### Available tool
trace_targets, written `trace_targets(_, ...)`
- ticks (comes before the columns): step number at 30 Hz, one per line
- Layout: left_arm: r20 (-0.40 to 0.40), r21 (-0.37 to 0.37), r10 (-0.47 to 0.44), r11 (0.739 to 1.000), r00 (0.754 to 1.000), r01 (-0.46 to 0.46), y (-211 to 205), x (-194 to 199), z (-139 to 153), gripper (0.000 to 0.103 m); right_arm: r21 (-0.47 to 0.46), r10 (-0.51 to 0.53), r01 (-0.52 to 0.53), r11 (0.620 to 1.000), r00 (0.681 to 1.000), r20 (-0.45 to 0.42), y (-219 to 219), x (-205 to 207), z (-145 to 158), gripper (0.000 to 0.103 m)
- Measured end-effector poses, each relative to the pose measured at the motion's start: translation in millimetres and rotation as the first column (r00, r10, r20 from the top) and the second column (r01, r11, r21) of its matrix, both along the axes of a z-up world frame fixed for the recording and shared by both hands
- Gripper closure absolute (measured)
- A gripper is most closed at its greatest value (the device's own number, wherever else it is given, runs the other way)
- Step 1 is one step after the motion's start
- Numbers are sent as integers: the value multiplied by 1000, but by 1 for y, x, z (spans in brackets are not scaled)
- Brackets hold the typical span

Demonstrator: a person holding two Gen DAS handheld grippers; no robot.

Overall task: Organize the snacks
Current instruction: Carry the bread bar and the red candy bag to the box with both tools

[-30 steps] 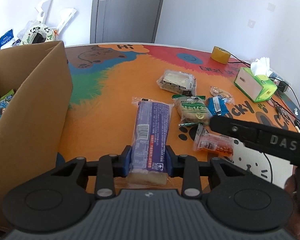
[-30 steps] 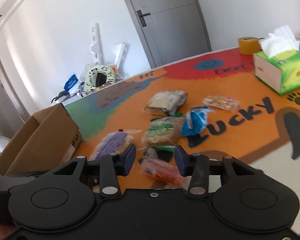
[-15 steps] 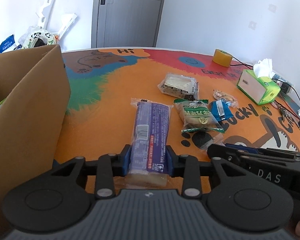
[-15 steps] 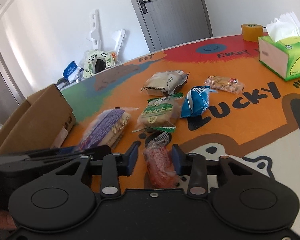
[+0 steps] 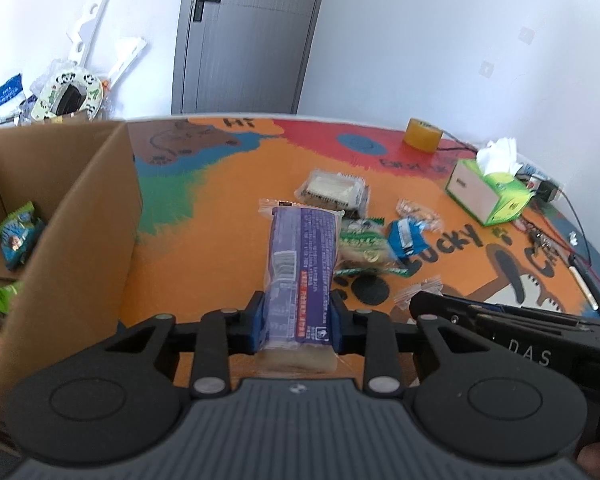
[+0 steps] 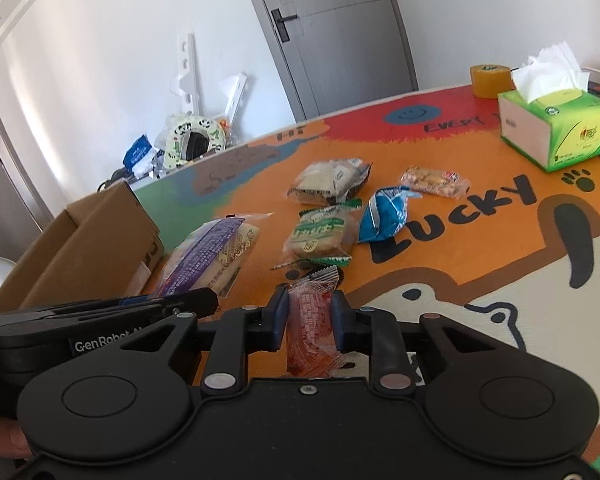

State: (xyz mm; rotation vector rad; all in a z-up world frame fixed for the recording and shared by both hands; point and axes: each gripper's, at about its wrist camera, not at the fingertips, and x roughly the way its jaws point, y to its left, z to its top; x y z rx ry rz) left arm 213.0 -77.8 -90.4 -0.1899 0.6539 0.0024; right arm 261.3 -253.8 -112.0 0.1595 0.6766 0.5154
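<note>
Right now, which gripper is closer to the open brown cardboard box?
Left. The left gripper, clamped on the long purple snack pack, sits right beside the open brown cardboard box. The right gripper, gripping the red snack packet, is farther over.

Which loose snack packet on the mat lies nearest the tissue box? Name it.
The clear packet of golden snacks. It lies closest to the green tissue box; the blue packet, green-labelled packet and beige packet lie farther away.

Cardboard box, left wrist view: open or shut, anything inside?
Open. The cardboard box has its flap standing up, and a green snack packet lies inside on the bottom.
</note>
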Motion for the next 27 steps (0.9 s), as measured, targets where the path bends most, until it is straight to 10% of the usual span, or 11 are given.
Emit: trace_targets(27, 160, 3, 92, 996, 983, -93, 58, -59, 82, 73, 77, 76, -86, 993, 989, 125, 56, -29, 66, 79)
